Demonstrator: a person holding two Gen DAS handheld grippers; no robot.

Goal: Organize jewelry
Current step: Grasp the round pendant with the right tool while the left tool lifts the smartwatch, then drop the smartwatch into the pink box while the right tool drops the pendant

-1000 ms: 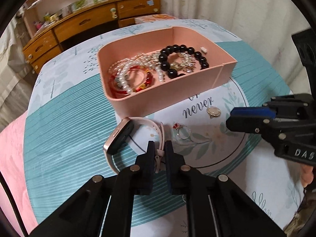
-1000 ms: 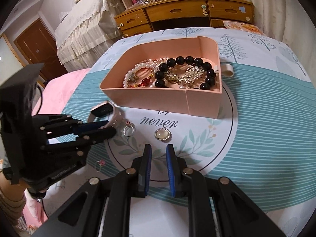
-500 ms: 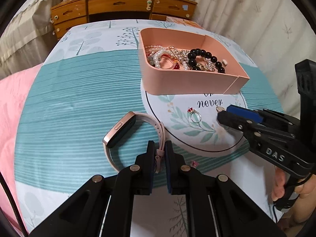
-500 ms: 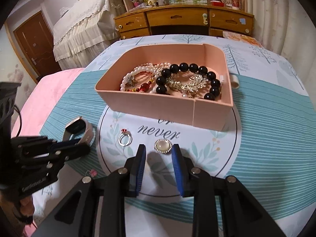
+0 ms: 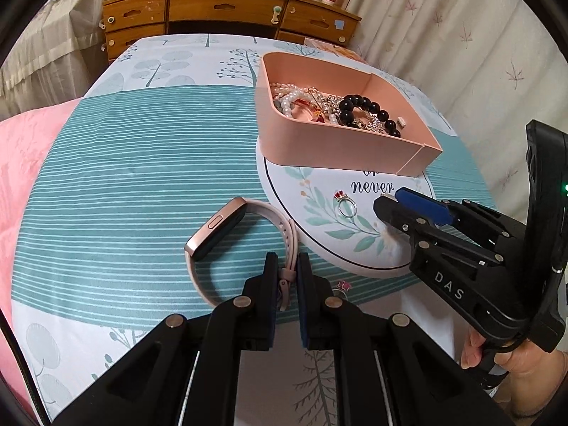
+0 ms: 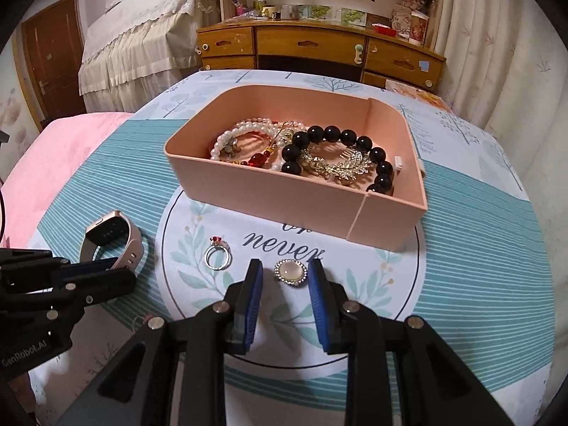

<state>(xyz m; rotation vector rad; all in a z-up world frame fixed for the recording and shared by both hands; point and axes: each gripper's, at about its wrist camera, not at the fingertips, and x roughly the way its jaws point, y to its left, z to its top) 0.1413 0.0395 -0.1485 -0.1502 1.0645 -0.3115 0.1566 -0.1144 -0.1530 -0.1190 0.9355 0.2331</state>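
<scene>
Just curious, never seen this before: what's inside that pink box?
In the pink box: a black bead bracelet, pearl strands, red beads and a gold leaf comb. They overlap, hiding whatever lies beneath.

Ahead of you stands a long wooden desk with drawers (image 6: 319,48), cluttered on top. Pale leaf-patterned curtains (image 5: 461,42) hang to your right; a brown wooden door (image 6: 49,64) and lace-covered furniture (image 6: 142,39) sit left.

This is a home bedroom. A wooden dresser (image 6: 319,49) cluttered with small items stands by curtains (image 6: 497,53), a lace-covered bed (image 6: 142,35) sits near a door (image 6: 49,67), and a printed bedspread (image 5: 142,163) fills the foreground.
</scene>
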